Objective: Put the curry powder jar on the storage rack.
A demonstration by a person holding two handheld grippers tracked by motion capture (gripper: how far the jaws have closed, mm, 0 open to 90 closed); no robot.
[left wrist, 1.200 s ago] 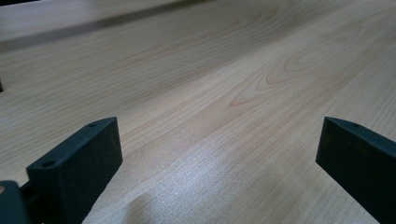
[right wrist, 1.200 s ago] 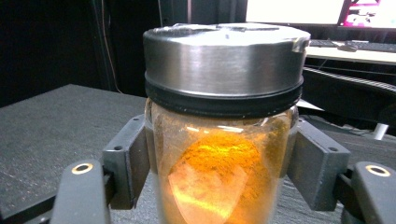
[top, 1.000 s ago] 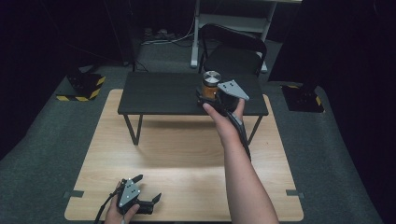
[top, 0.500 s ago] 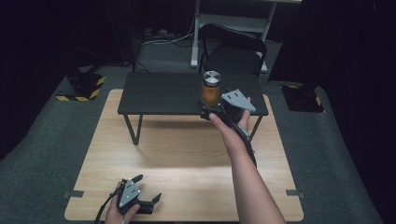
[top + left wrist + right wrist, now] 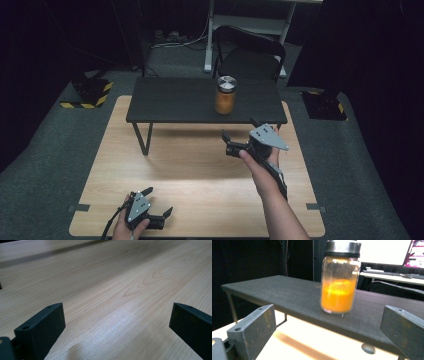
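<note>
Closest to the person, the left gripper (image 5: 145,215) rests low on the light wooden table (image 5: 200,170), near its front edge. Its jaws are wide apart with nothing between them, and the left gripper view looks out over bare wood. A bit farther out, the right gripper (image 5: 240,142) hangs in the air above the wooden table, just in front of the small black table (image 5: 170,102). Its jaws are wide apart too, and they hold nothing. Beyond it, the glass jar of orange powder (image 5: 225,95) stands upright on the black table, toward the right half of the top and not far from its front edge. It wears a shiny metal lid (image 5: 343,246). The jar looks set down and let go, so this step seems done. Next the right hand would need to pull clear, or reach in straight if the jar must be picked up. There is lots of open room on the wood. The black table's front edge is close, so a bump could tip the jar off.
</note>
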